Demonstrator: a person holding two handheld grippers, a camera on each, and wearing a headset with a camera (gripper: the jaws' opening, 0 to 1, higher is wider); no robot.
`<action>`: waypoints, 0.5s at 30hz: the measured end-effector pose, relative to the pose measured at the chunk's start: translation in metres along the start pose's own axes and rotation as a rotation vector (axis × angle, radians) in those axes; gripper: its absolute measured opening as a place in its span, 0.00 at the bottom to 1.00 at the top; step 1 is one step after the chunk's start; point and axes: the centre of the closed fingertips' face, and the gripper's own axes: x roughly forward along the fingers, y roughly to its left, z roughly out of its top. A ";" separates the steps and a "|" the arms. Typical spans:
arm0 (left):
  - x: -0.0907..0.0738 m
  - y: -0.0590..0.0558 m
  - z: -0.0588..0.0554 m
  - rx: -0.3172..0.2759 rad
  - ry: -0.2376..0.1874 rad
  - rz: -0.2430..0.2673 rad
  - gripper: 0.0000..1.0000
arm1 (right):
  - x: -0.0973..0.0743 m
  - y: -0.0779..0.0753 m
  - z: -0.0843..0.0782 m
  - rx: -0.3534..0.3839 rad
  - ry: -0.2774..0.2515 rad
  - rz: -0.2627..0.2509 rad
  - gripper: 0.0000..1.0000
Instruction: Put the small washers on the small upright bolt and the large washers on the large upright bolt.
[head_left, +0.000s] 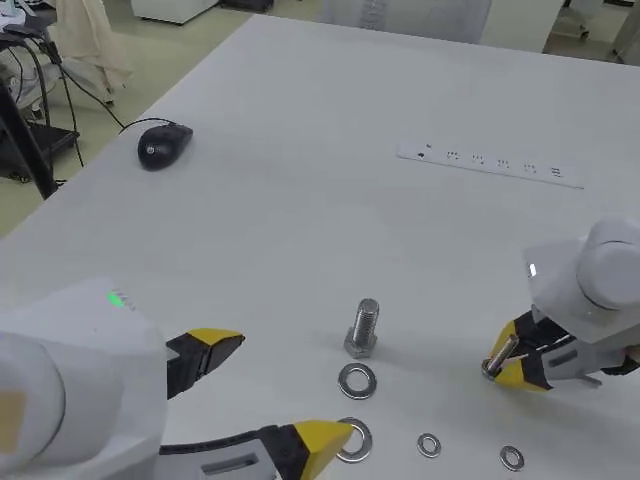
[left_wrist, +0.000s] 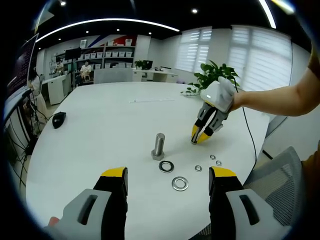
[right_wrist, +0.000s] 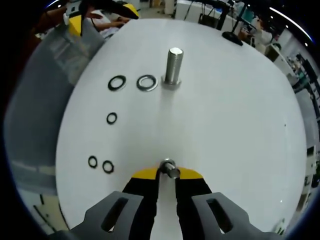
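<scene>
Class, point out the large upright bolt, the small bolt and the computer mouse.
large upright bolt (head_left: 365, 320): head view, threaded shank.
small bolt (head_left: 500, 354): head view, tilted shank.
computer mouse (head_left: 163, 145): head view, top shell.

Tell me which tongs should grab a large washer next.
Left. The left tongs are open and sit right beside the large washers; the right tongs are shut on the small bolt, farther off.

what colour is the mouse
Black; the mouse shows best in the head view.

Large bolt (head_left: 362, 328) shiny metal, table (head_left: 300, 200) seemingly matt, smooth
</scene>
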 end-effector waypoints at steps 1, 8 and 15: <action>0.000 0.000 0.000 -0.001 0.002 -0.001 0.65 | 0.000 0.000 0.000 0.001 -0.001 -0.001 0.13; -0.002 -0.001 0.000 0.006 0.000 0.002 0.65 | -0.012 0.002 0.000 0.014 -0.021 -0.017 0.13; -0.004 -0.003 0.000 0.022 0.003 0.001 0.65 | -0.031 0.011 -0.005 0.037 -0.021 -0.049 0.13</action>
